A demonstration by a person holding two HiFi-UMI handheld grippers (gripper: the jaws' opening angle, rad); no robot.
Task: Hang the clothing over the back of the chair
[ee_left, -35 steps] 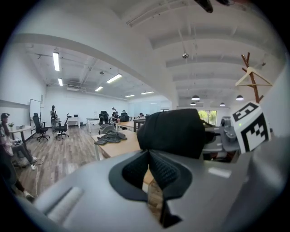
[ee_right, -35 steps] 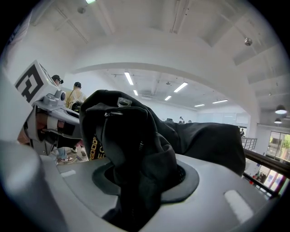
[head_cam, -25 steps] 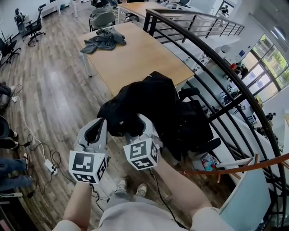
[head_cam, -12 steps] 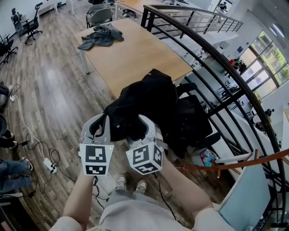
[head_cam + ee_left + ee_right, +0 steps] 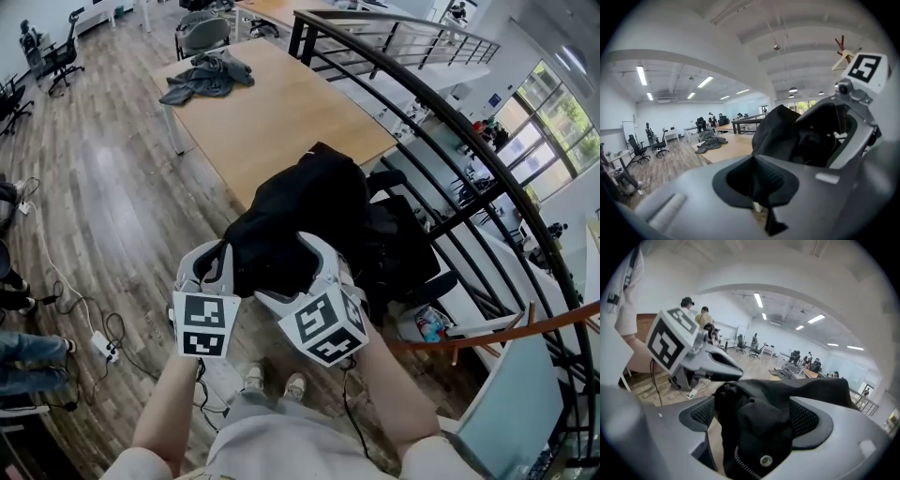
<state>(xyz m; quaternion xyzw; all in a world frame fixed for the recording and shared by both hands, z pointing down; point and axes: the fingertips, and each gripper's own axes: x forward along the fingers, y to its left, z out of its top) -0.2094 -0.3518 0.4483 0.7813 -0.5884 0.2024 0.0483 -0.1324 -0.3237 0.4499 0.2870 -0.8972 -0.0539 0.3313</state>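
Observation:
A black garment (image 5: 300, 211) is draped in a heap over the back of a black office chair (image 5: 408, 253) in the head view. My left gripper (image 5: 214, 267) is at the garment's near left edge; in the left gripper view its jaws (image 5: 757, 183) are shut with a thin fold of black cloth pinched between them. My right gripper (image 5: 305, 272) is at the near right edge and its jaws are opening wide. In the right gripper view a bunched fold of the garment (image 5: 759, 427), with a zip and a snap, lies loose between the spread pads (image 5: 701, 413).
A long wooden table (image 5: 281, 112) stands behind the chair with a grey garment (image 5: 208, 77) on its far end. A black railing (image 5: 450, 131) curves along the right. Cables and a power strip (image 5: 98, 345) lie on the wooden floor at the left.
The right gripper's jaws have spread wide apart and it has shifted right. The left gripper has sunk a little and rolled. The garment has stayed on the chair back.

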